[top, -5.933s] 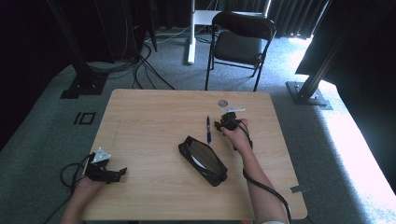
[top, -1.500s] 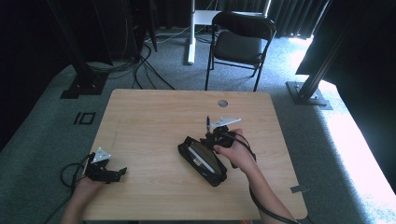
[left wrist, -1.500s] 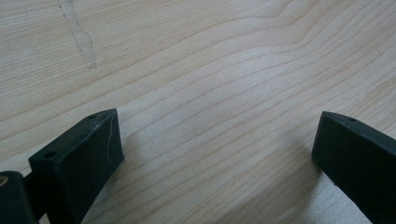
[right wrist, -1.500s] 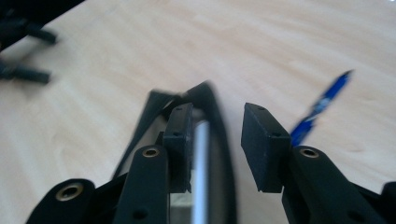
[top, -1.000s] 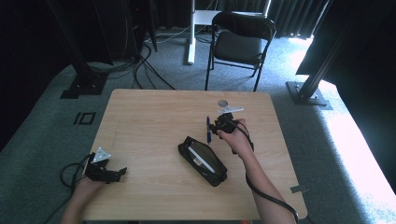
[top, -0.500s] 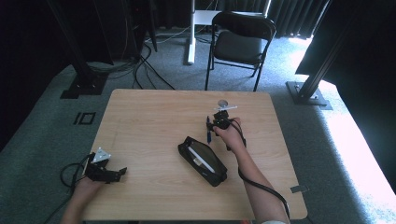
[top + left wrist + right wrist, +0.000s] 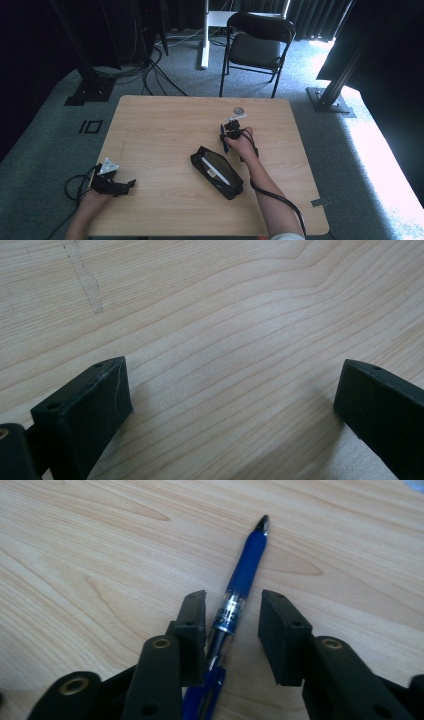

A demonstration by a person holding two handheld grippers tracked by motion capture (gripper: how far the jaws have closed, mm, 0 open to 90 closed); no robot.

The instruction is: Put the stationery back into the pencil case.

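A light wooden table (image 7: 165,125) stands on grey carpet, a black folding chair (image 7: 257,45) behind its far edge. A black zipped case (image 7: 217,171) lies aslant right of the table's middle, toward the near edge. The left gripper (image 7: 125,186) rests by the near left corner, its jaws spread wide over bare wood in the left gripper view. The right gripper (image 7: 223,134), held in the person's right hand (image 7: 243,146), is down at the table toward the far right corner, just beyond the case. In the right gripper view a blue pen (image 7: 239,590) lies on the wood between its jaws, which have just been closing; one finger (image 7: 192,630) sits against the barrel, while a gap shows on the other side, so the pen is not yet clamped. A small round disc (image 7: 238,110) lies near the far edge.
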